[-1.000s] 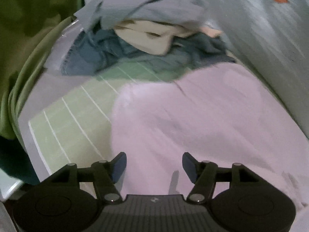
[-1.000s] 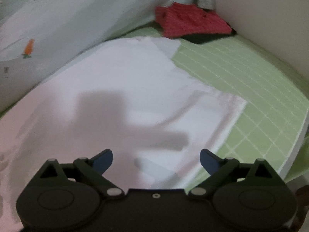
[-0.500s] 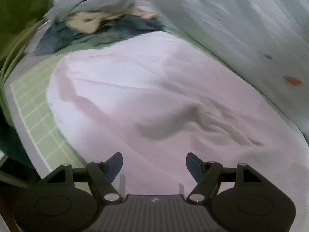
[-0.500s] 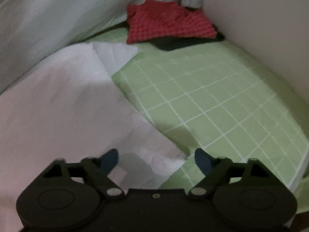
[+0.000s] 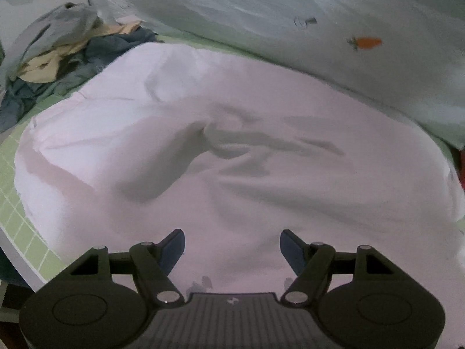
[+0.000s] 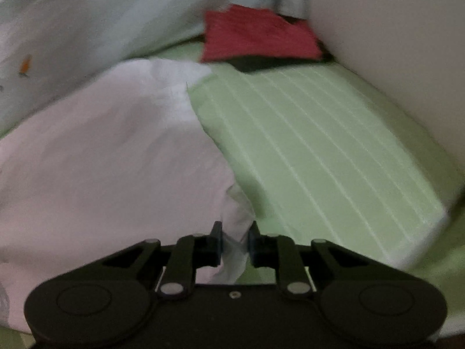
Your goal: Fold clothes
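The pale pink garment (image 5: 232, 157) lies spread across the green gridded mat (image 6: 305, 145), its long axis running left to right between the two tools, with the right-hand edge ending at bare mat. The right gripper (image 6: 234, 240) sits at that edge and is clenched on a bunched corner of the pink cloth, the fabric pinched between its fingers; it is low and close to the mat. The left gripper (image 5: 232, 248) hovers over the near middle of the garment with its fingers spread and nothing between them. The fold likely turns on carrying the held right corner leftward over the body. A red folded cloth (image 6: 258, 33) and a heap of unfolded clothes (image 5: 64, 49) lie well apart.
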A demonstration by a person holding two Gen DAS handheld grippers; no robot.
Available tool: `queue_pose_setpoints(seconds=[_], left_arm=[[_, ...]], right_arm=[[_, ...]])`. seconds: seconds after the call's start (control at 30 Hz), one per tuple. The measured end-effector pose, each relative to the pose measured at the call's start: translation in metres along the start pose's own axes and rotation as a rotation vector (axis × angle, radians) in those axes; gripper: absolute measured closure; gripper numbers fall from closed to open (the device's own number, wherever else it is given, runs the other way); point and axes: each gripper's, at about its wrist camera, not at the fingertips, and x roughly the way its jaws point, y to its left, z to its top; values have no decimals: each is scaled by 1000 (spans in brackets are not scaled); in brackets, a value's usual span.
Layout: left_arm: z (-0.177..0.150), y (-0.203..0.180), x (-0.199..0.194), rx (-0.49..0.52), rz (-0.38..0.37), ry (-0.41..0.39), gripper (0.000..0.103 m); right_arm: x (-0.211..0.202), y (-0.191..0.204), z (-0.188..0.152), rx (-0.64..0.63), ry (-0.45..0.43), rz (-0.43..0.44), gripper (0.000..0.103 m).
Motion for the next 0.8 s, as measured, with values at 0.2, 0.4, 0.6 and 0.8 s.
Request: queue_pose_setpoints(seconds=[0.2,0.4,0.6,0.8], left_arm=[[-11,4,14,56,-17,80,30],[-6,11,6,95,-13,44,27],[-6,19,14,49,18,70,24],[-1,26,40,-35,56,163,22]], right_arm=[[2,-16,-11,99,39,-44,71],[5,-2,24,133,-86,-75,21],[16,23,55,30,-167,-12,1],[31,41,91,-32,-200,115,0]])
